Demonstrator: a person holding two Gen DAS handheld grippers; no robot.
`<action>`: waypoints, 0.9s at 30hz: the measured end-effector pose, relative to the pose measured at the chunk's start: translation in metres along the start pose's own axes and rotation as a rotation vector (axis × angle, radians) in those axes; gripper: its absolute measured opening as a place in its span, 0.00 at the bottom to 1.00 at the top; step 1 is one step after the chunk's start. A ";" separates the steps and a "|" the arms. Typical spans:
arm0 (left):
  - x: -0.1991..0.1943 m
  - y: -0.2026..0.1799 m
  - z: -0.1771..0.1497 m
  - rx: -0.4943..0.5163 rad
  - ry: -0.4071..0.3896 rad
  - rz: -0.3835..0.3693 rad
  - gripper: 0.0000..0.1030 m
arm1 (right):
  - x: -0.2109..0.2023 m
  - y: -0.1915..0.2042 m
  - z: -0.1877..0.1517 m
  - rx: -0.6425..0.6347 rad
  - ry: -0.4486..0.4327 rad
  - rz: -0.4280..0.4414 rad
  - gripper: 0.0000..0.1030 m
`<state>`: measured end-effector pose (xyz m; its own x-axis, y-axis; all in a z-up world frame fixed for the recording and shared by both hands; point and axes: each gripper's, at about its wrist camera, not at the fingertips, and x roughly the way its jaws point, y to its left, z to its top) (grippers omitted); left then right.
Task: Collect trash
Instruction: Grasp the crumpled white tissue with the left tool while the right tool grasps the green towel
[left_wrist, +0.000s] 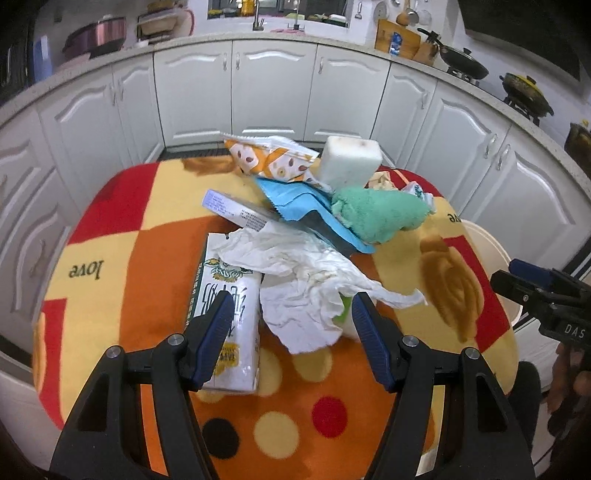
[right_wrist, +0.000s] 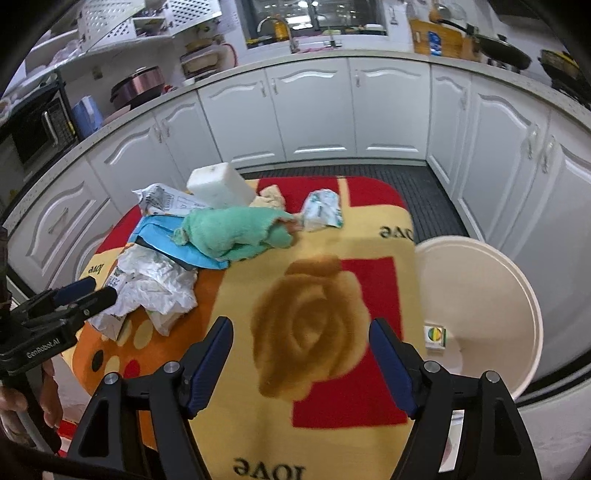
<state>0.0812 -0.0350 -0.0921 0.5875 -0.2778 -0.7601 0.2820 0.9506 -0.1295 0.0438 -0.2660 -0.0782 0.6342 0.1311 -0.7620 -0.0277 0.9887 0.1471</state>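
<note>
Left gripper (left_wrist: 291, 334) jaws apart above crumpled paper (left_wrist: 306, 280)

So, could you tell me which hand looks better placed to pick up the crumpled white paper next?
Left, probably. The left gripper is open with the crumpled white paper just beyond its fingertips; the right gripper is open over bare cloth, nearer the bin.

Hidden and cut-off parts of the trash pile

A crumpled white paper sheet (left_wrist: 303, 280) covers part of the white-and-green printed carton (left_wrist: 225, 325); the round cream plastic bin (right_wrist: 476, 295) beyond the table's right edge is cut by the gripper; its small boxed item's (right_wrist: 435, 335) print is unreadable.
</note>
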 end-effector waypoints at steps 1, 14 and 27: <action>0.004 0.001 0.002 -0.011 0.005 -0.008 0.64 | 0.005 0.003 0.004 -0.003 0.003 0.016 0.72; 0.037 -0.007 0.025 0.012 0.024 -0.011 0.64 | 0.047 0.028 0.053 -0.124 -0.019 0.041 0.74; 0.051 -0.009 0.023 0.061 0.080 -0.100 0.19 | 0.102 0.052 0.058 -0.300 0.071 0.138 0.37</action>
<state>0.1257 -0.0603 -0.1150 0.4921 -0.3565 -0.7942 0.3835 0.9078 -0.1698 0.1523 -0.2052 -0.1116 0.5532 0.2599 -0.7915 -0.3428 0.9369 0.0681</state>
